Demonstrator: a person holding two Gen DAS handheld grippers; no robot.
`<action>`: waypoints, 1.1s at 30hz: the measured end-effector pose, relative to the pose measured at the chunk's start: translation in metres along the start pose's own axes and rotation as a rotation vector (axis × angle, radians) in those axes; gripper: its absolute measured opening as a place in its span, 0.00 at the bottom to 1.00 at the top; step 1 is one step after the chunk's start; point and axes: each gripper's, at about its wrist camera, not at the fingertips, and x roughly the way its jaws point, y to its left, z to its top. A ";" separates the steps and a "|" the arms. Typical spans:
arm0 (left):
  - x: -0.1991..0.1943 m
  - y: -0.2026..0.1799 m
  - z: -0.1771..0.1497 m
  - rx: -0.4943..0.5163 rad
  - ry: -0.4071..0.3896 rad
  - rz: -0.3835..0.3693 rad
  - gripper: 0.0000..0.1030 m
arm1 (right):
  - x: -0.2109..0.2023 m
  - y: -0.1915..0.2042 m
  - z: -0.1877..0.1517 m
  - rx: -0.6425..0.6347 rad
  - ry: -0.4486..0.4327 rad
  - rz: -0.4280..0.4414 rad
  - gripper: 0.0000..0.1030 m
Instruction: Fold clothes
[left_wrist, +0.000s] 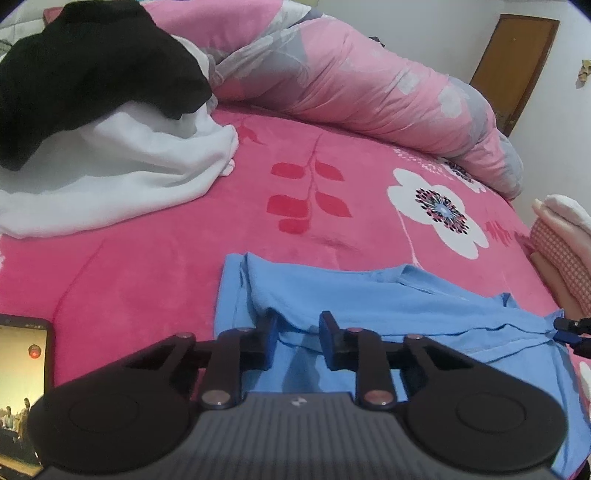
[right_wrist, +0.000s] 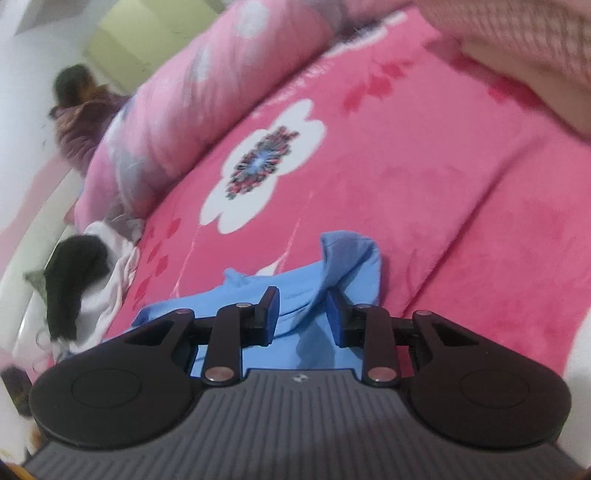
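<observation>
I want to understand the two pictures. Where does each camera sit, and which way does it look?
Left wrist: sits on the left gripper, looks down along it across the pink blanket at the blue shirt; its own jaws show.
Right wrist: sits on the right gripper, looks across the same bed; its jaws hold a shirt fold.
Shared: shirt, white flower, black and white clothes pile, pink quilt.

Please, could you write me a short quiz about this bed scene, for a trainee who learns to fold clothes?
1. True or false: the light blue cotton T-shirt lies on the pink flowered bedspread.
2. What lies on top of the crumpled white cloth? A. a black garment B. a green towel C. a yellow sock
3. What does the right claw grip?
Key: 1 true; 2 A; 3 a fold of the blue T-shirt.
</observation>
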 end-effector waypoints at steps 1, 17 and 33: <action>0.001 0.001 0.000 0.000 0.000 0.002 0.16 | 0.003 -0.002 0.003 0.026 0.007 0.009 0.27; 0.012 0.034 0.016 -0.256 -0.052 -0.155 0.01 | 0.016 -0.019 0.020 0.227 -0.051 0.164 0.03; 0.060 0.073 0.033 -0.627 -0.080 -0.241 0.22 | 0.060 -0.075 0.025 0.606 -0.126 0.316 0.07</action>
